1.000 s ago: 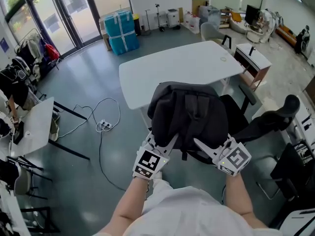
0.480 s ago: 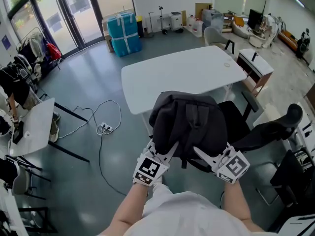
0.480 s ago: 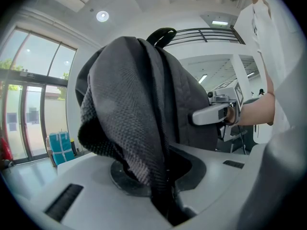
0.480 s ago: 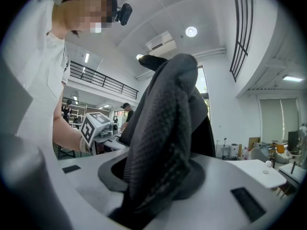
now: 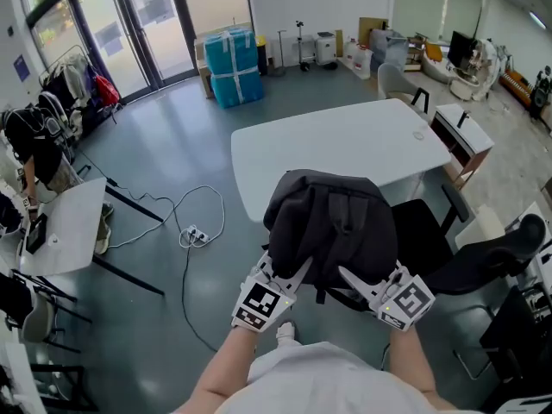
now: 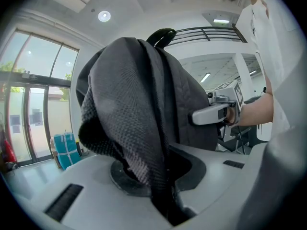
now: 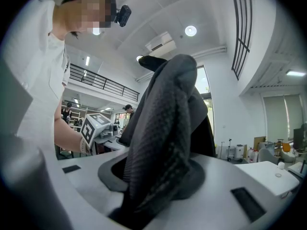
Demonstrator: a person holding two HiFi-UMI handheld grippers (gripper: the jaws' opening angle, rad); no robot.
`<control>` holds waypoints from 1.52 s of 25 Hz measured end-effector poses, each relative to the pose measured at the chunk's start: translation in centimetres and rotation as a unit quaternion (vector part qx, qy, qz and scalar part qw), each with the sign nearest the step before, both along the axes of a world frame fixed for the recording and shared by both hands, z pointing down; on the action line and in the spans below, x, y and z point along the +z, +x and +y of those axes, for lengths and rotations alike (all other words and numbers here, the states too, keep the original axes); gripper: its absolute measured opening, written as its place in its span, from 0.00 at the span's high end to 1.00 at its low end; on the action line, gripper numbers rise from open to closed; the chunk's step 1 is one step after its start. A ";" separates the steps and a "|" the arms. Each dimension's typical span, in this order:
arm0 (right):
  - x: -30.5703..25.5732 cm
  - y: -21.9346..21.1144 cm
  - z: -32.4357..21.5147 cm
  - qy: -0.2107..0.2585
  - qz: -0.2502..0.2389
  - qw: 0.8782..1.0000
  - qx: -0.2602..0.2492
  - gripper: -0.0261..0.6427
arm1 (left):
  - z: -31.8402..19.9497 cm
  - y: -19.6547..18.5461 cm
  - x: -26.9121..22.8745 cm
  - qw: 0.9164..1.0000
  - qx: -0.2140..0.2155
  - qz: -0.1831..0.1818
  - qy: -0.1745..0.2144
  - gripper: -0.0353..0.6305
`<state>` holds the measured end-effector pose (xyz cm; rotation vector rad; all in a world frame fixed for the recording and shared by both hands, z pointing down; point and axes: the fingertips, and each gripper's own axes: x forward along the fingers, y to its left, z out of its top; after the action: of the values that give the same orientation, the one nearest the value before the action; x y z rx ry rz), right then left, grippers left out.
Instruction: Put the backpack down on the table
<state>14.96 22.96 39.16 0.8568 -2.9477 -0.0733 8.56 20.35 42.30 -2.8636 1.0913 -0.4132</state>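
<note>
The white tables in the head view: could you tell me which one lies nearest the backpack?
The large white table straight ahead, just beyond the backpack; the smaller white table stands off at the left edge.

Moved forward with the backpack (image 5: pixel 332 222) in the left gripper (image 5: pixel 291 272) and right gripper (image 5: pixel 355 279), closer to the white table (image 5: pixel 345 141). Now hides more of the table's near edge in the head view.

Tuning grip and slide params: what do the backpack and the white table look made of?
Backpack: dark grey woven fabric, matte; mesh weave shows in both gripper views; drapes in folds, so soft. Table: smooth white top with faint sheen, likely laminate or painted board; unclear which.
</note>
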 end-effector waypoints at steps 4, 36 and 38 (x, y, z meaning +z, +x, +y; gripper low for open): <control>-0.2 -3.3 -2.5 0.006 -0.009 1.000 -0.005 0.74 | -2.4 -3.5 -0.4 1.000 -0.006 -0.006 0.008 0.83; -0.6 -10.8 -26.1 0.015 -0.003 0.999 -0.035 0.74 | -25.6 -11.0 -0.5 0.999 -0.032 0.007 0.011 0.83; -0.9 -10.2 -28.6 0.018 -0.005 0.999 -0.038 0.74 | -28.2 -10.4 -0.8 0.999 -0.037 0.006 0.014 0.83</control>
<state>4.78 -5.67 38.29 0.7504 -2.9971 -0.1265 -1.86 -7.82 41.52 -2.8116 1.1969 -0.3824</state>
